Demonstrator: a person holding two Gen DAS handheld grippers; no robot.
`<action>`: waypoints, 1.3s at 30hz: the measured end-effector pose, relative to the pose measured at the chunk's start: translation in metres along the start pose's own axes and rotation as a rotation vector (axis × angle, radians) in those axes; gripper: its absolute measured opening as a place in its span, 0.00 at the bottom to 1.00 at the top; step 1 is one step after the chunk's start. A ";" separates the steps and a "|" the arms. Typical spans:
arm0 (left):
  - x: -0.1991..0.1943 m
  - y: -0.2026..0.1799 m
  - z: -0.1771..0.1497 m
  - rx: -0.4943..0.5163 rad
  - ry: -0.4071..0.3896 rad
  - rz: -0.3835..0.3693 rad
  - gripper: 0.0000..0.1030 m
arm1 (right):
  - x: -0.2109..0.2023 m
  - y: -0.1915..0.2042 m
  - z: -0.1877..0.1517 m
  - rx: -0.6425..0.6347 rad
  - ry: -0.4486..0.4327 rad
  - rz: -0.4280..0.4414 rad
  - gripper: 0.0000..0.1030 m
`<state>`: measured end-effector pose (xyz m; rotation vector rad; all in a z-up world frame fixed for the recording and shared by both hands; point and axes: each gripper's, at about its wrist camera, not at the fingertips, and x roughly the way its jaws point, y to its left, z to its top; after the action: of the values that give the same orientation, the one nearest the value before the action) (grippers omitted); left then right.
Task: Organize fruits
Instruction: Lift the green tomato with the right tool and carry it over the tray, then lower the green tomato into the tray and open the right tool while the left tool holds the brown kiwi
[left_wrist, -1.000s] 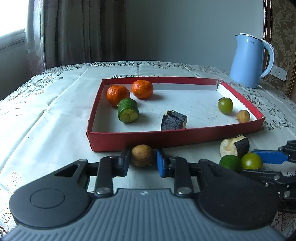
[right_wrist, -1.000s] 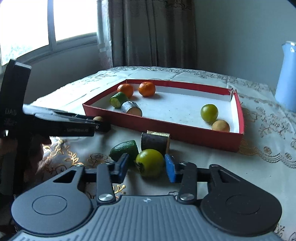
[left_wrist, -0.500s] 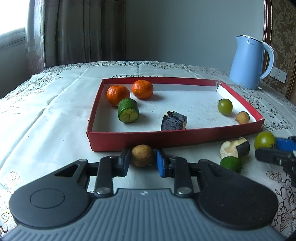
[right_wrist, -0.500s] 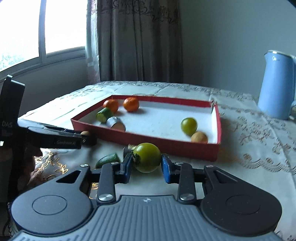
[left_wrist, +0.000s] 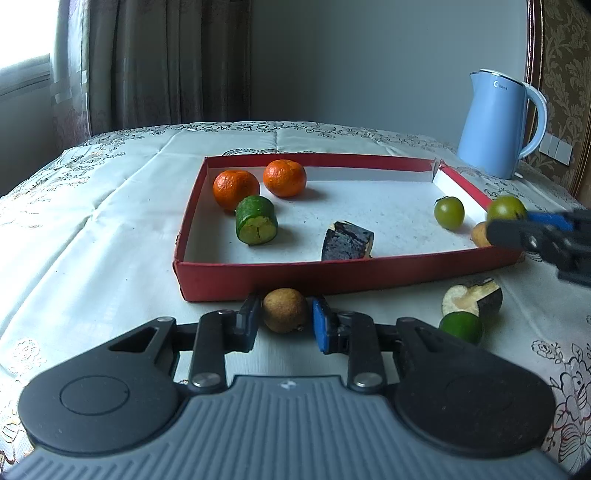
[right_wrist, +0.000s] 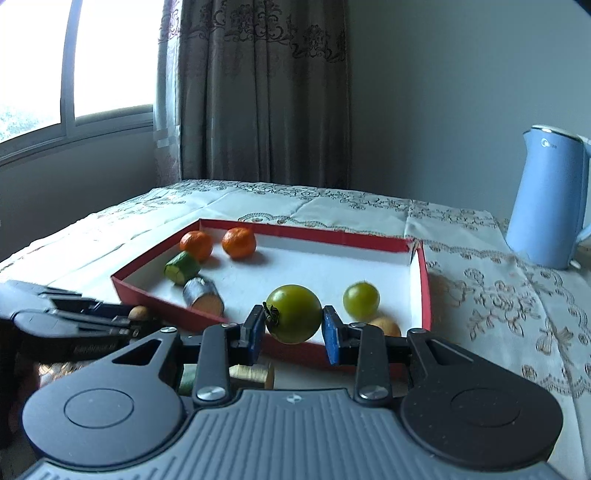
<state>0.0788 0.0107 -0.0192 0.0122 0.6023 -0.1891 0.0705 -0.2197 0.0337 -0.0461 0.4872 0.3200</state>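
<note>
The right tongs (right_wrist: 293, 325) clench a round green tomato (right_wrist: 294, 313) — best set gently inside the shallow red cardboard tray (right_wrist: 424, 280). The left tongs (left_wrist: 285, 320) pinch a small brown longan (left_wrist: 285, 310) — steady.

A small dark logo sits near the top of my blue kettle (left_wrist: 495, 129), at upper right, too blurred to read.

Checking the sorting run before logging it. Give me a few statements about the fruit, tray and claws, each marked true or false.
1. The right claw grips a green tomato. True.
2. The left claw is shut on a brown fruit lying on the cloth. True.
3. Three oranges lie in the red tray. False: two oranges.
4. The kettle stands inside the tray. False: beyond it, on the cloth.
</note>
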 end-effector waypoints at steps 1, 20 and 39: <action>0.000 0.000 0.000 0.001 0.000 0.001 0.27 | 0.002 0.000 0.002 -0.001 -0.001 -0.001 0.32; 0.001 -0.001 0.000 0.007 0.001 0.005 0.27 | 0.056 0.004 0.033 -0.011 0.048 -0.040 0.32; 0.001 0.000 0.000 0.009 0.001 0.006 0.26 | 0.146 0.006 0.054 -0.016 0.269 -0.146 0.32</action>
<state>0.0795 0.0102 -0.0198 0.0223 0.6026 -0.1861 0.2151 -0.1647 0.0134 -0.1413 0.7444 0.1743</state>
